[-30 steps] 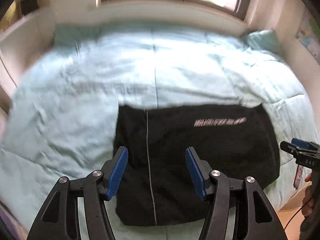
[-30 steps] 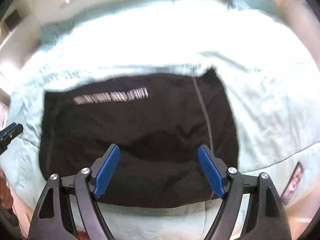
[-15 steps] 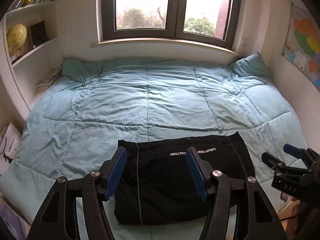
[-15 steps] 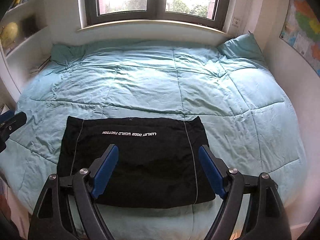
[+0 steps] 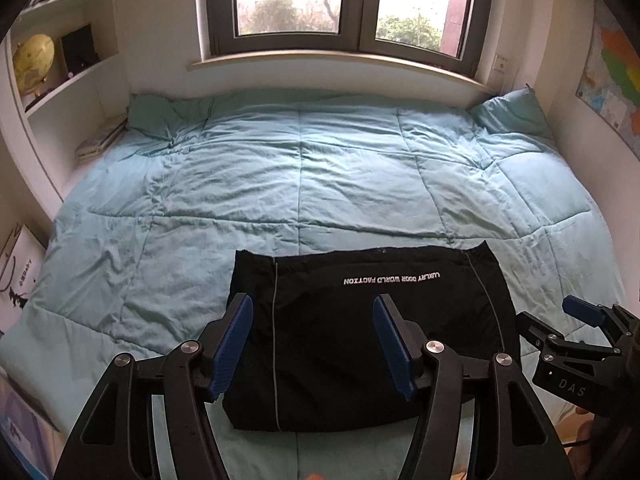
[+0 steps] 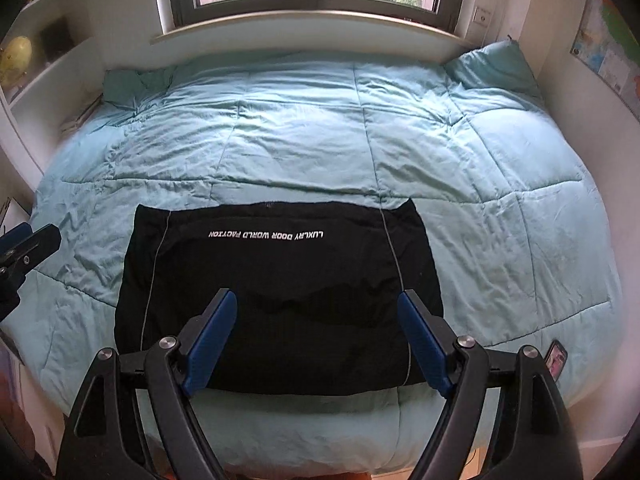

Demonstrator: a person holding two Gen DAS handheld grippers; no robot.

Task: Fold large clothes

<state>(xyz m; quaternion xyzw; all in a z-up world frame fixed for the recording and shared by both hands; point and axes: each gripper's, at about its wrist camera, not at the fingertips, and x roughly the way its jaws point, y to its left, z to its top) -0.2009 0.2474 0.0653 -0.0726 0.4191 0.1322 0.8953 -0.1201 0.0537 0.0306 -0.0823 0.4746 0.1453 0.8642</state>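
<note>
One black garment is seen, folded into a flat rectangle and laid on the near part of one teal quilt, close to the bed's front edge. One line of white lettering is printed across its far part, and two thin pale stripes run from front to back, one near each side. In the right wrist view the garment is shown centred ahead of the fingers. Two pillows are counted at the far corners of the bed, one on the right and one on the left. One two-paned window, one globe on a shelf, one wall map and one phone at the quilt's right edge are also seen.

Two grippers are held level above the near edge of the bed, side by side and apart, both pointed across the garment toward the window. The left gripper is spread wide with nothing between its blue pads. The right gripper is likewise spread wide and empty. Neither is in contact with the cloth.
</note>
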